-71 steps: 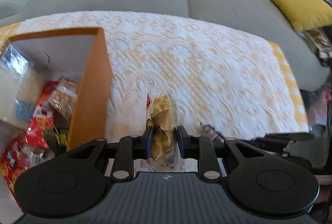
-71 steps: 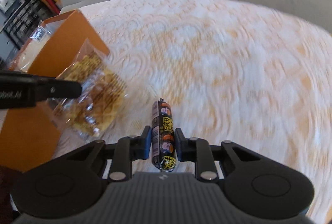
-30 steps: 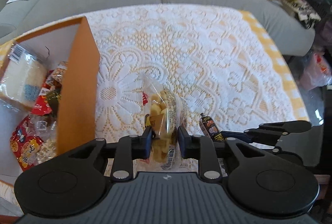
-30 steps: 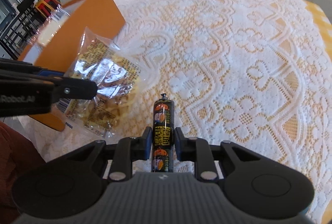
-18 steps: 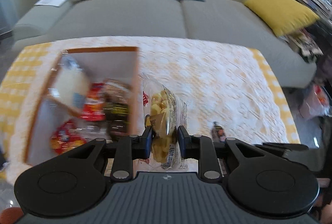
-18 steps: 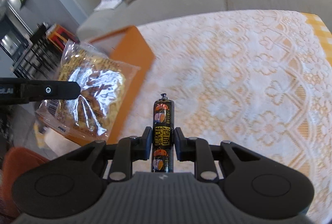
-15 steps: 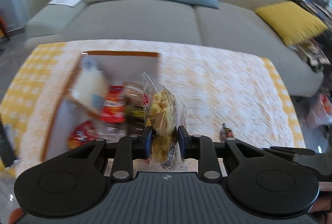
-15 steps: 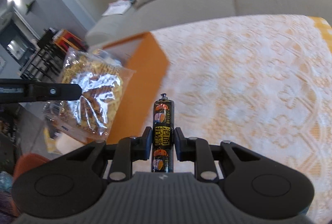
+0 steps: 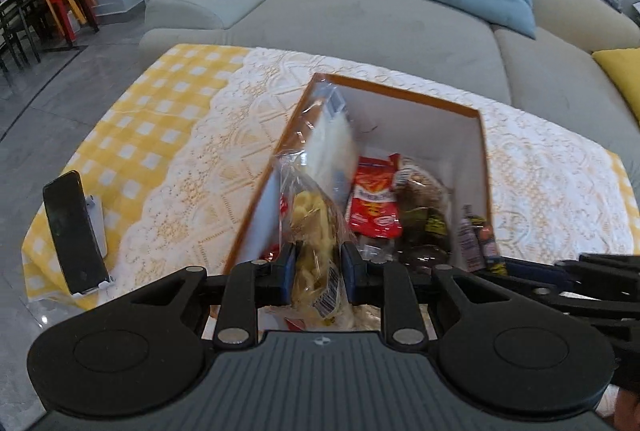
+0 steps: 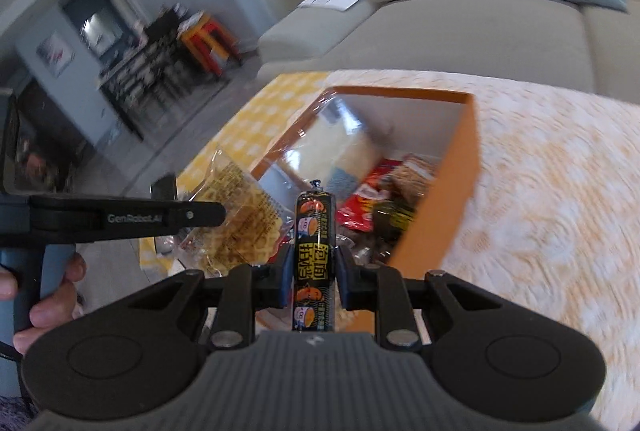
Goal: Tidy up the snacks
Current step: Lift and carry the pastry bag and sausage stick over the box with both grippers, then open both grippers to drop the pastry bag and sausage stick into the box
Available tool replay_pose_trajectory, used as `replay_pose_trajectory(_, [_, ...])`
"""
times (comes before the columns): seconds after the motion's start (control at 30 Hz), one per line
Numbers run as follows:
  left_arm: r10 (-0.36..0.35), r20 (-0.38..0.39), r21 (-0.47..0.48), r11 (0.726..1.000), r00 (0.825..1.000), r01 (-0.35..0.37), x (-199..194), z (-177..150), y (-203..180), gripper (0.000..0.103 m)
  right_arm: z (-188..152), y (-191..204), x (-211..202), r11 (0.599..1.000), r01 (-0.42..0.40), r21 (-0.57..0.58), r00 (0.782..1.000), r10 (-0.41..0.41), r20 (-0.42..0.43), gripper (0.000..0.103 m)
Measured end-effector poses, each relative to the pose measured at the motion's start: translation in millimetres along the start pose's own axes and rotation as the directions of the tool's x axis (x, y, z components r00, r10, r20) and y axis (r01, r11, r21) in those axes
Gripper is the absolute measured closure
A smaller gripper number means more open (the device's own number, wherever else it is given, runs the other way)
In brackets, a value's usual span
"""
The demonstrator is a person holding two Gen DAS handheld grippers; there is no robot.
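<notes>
box (image 9: 482, 135) – red packet (image 9: 374, 201) inside | phone (image 9: 72, 231) – left of it

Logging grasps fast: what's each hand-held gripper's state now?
Left hand-held gripper: closed on clear snack bag.
Right hand-held gripper: closed on sausage stick.

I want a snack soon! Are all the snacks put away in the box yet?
Nearly. Several snacks already lie in the orange box, like the red packet. Two are in hand: the left gripper holds a clear bag of yellow snacks, the right gripper a dark sausage stick. Both hang over the box and need dropping in.
</notes>
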State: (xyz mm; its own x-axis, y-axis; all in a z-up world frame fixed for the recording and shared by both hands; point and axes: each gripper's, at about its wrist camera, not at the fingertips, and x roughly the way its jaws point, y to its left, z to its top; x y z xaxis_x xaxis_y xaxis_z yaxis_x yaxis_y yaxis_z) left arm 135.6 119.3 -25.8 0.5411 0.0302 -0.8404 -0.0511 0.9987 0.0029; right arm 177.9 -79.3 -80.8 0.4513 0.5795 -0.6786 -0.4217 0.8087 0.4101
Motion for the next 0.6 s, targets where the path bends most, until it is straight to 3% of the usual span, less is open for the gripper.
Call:
replay_pose_trajectory(0.3, [-0.11,-0.036,-0.043,0.993,0.993,0.108,43.0,6.7,16.4,0.078,15.1,12.7,77.9,0.987,0.09,-0.13,0.987,-0.106,-0.121,0.083])
replay_pose_trajectory(0.4, [-0.233,-0.065,-0.093,0.97,0.97,0.227,58.4,6.8,23.4,0.079,14.8,9.5,91.2,0.986,0.105,-0.131,0.98,-0.125,-0.156,0.083])
replay_pose_trajectory(0.43, [-0.245,-0.073,-0.107,0.966,0.967,0.237,62.5,6.5,25.6,0.079,15.2,8.4,95.7,0.985,0.109,-0.131,0.978,-0.13,-0.162,0.083])
replay_pose_trajectory(0.6, [-0.187,-0.089,-0.074,0.981,0.978,0.181,70.2,5.7,26.4,0.078,14.6,7.1,110.3,0.982,0.122,-0.141,0.971,-0.148,-0.19,0.083])
